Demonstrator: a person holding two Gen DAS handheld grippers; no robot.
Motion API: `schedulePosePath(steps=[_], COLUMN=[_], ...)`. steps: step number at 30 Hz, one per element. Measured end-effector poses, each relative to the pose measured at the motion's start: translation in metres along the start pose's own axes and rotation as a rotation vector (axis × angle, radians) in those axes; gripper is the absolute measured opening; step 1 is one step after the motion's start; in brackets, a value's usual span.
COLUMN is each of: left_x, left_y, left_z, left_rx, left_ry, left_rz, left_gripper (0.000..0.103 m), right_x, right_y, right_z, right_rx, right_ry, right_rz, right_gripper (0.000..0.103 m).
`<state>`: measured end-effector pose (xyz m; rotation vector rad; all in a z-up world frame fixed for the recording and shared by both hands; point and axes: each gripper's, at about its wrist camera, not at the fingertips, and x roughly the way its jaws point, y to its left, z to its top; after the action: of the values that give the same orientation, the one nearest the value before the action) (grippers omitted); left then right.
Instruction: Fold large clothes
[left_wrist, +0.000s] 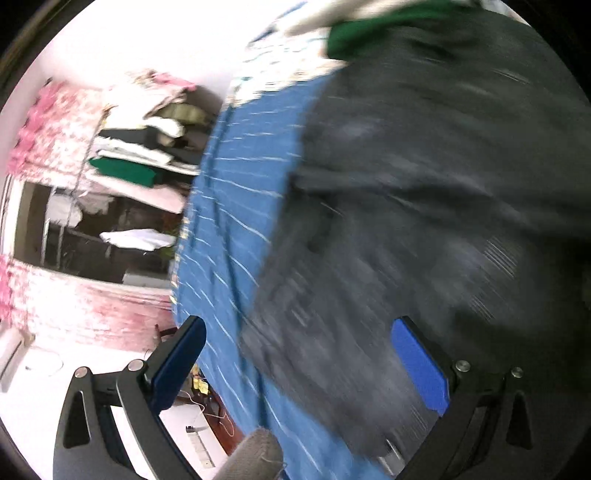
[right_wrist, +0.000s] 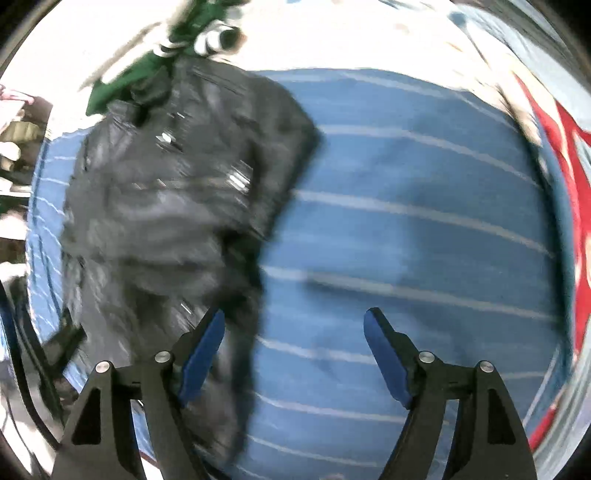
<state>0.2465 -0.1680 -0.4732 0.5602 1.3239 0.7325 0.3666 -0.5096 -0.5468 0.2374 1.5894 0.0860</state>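
Note:
A large dark grey garment (left_wrist: 424, 203) lies spread on a blue striped bedsheet (left_wrist: 236, 206). Both views are blurred by motion. My left gripper (left_wrist: 299, 354) is open and empty, with its fingers wide apart just above the garment's near edge. In the right wrist view the same garment (right_wrist: 166, 206) lies at the left on the sheet (right_wrist: 406, 221). My right gripper (right_wrist: 293, 354) is open and empty, above the sheet, with its left finger (right_wrist: 203, 354) over the garment's edge. A green cloth (right_wrist: 125, 81) lies at the garment's far end.
A rack with folded clothes (left_wrist: 147, 147) stands beyond the bed's left edge, with pink flowered curtains (left_wrist: 55, 129) behind it. A red patterned cloth (right_wrist: 569, 184) lies along the right side of the bed. A grey sleeve (left_wrist: 255, 458) shows at the bottom of the left view.

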Motion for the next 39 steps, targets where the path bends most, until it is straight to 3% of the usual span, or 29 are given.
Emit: schedulePosePath(steps=[5,8,11,15,17,21,25,29,33,36,39], left_x=[-0.06,-0.075,-0.074,-0.051,-0.052,-0.076,-0.062,-0.056,-0.081,-0.074,-0.063], left_y=[-0.07,-0.107,-0.137,-0.152,-0.147,-0.131,-0.159,-0.164,-0.164,-0.178,-0.17], left_z=[-0.055,-0.074,-0.079,-0.063,-0.056,-0.059,-0.066,-0.059,-0.068,-0.075,-0.064], left_rx=[0.127,0.163,0.189,0.162,0.13,0.089,0.154,0.124,0.121,0.166,0.134], left_ry=[-0.015,-0.029,-0.054,-0.039,-0.013,-0.051,-0.046,-0.023,-0.028,-0.057,-0.064], left_rz=[-0.039,-0.033,0.045,0.092,0.061,0.004,0.05,0.058,-0.06,-0.014,-0.006], left_gripper=[0.103,0.103,0.103,0.103,0.103,0.103,0.103,0.103,0.099,0.103,0.103], right_x=[-0.002,0.0,-0.001,-0.003,-0.003,-0.001,0.009,0.013,0.011,0.01,0.013], right_y=[-0.07,-0.1,-0.135,-0.162,-0.168,-0.17,-0.166,-0.163,-0.165,-0.168,-0.17], right_z=[-0.037,-0.05,-0.057,-0.057,-0.056,-0.053,-0.052,-0.052,-0.047,-0.044,-0.038], right_rx=[0.035,0.059,0.112,0.146,0.15,0.147,0.144,0.148,0.148,0.157,0.192], right_ry=[0.057,0.079,0.094,0.095,0.097,0.102,0.128,0.131,0.12,0.126,0.142], right_rz=[-0.029,-0.057,-0.072,-0.082,-0.075,-0.051,-0.03,-0.012,0.004,-0.005,0.017], right_gripper=[0.079,0.079,0.079,0.079,0.079,0.079,0.079,0.079,0.079,0.079,0.079])
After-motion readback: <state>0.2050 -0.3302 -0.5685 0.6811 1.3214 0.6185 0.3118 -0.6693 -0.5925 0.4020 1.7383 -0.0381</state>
